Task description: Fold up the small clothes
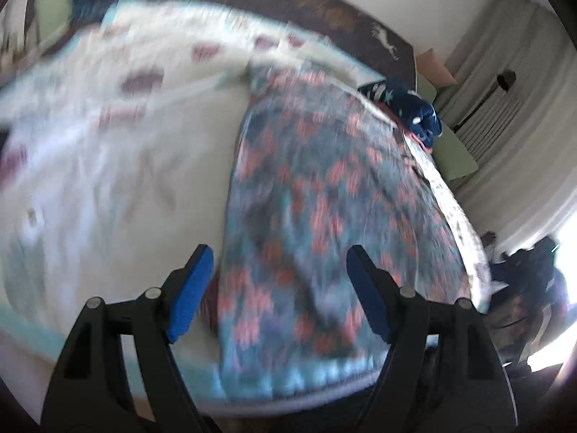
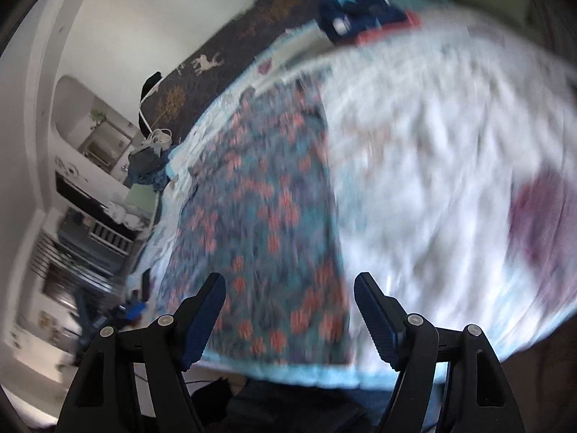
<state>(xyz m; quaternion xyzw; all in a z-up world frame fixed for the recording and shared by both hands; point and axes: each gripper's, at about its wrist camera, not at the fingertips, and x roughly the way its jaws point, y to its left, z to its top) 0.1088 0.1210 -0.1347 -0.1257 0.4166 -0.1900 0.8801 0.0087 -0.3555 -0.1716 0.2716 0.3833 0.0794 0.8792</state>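
A small garment with a blue-grey ground and red-pink flowers lies flat on the white bed cover. The right wrist view shows the same flowered garment stretching away from me. My left gripper hovers above its near end, jaws wide apart, nothing between the blue pads. My right gripper is likewise open and empty above the garment's near edge. Both pictures are blurred by motion.
A dark blue folded pile of clothes sits at the bed's far edge, also visible as the blue pile. A dark patterned headboard runs behind the bed. Shelves and furniture stand to the left of the bed.
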